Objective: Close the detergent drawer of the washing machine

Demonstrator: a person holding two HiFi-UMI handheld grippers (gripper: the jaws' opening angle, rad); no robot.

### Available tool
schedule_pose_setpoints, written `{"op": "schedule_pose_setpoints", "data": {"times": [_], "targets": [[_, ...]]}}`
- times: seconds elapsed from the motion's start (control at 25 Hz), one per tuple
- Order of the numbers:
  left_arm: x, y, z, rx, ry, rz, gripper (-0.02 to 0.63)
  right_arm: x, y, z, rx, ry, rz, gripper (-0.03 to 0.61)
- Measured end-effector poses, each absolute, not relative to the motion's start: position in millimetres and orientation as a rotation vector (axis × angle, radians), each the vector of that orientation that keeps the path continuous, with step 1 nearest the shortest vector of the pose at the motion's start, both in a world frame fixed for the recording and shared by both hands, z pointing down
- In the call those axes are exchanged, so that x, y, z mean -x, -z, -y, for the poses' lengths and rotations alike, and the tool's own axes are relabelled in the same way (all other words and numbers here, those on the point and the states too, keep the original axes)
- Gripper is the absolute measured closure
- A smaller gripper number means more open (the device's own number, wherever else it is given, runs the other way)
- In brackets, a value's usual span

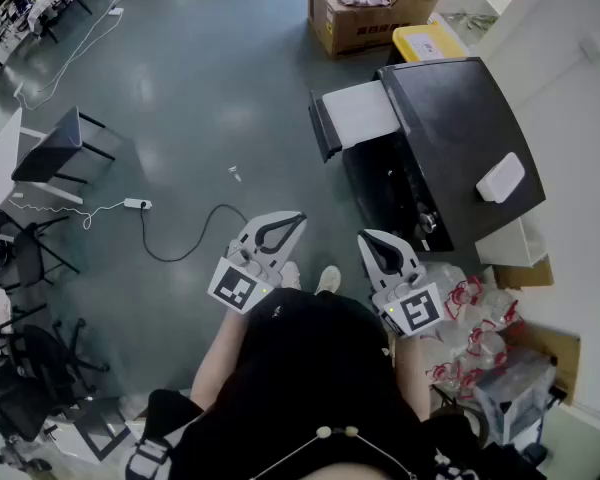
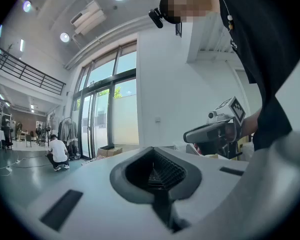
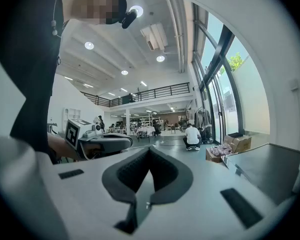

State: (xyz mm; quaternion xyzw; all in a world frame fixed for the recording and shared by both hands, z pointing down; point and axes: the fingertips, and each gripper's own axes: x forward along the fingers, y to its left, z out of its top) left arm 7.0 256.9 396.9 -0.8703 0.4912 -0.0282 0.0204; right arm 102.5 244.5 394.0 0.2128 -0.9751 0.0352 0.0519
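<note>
Grey floor (image 1: 200, 88) fills most of the head view. At the upper right stands the washing machine (image 1: 460, 148), and its detergent drawer (image 1: 360, 113) is pulled out toward the left of the frame. Lower centre, the left gripper (image 1: 300, 217) and the right gripper (image 1: 364, 236) are both clenched on nothing, well apart from the drawer. I think the closing has not started; next, one gripper must reach the dark drawer front and push it straight in.
</note>
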Motion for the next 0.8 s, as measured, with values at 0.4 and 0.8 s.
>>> {"op": "schedule_pose_setpoints", "data": {"times": [0.4,0.8], "targets": [[-31,-392,-264,2.748,0.162,-1.253,0.609,-105,-393,-243,-0.656,-0.111,2.974,0.575],[-21,-384,-261,2.801,0.047,-1.293,0.606,-106,-393,-240,-0.656,-0.158,2.993,0.575]]}}
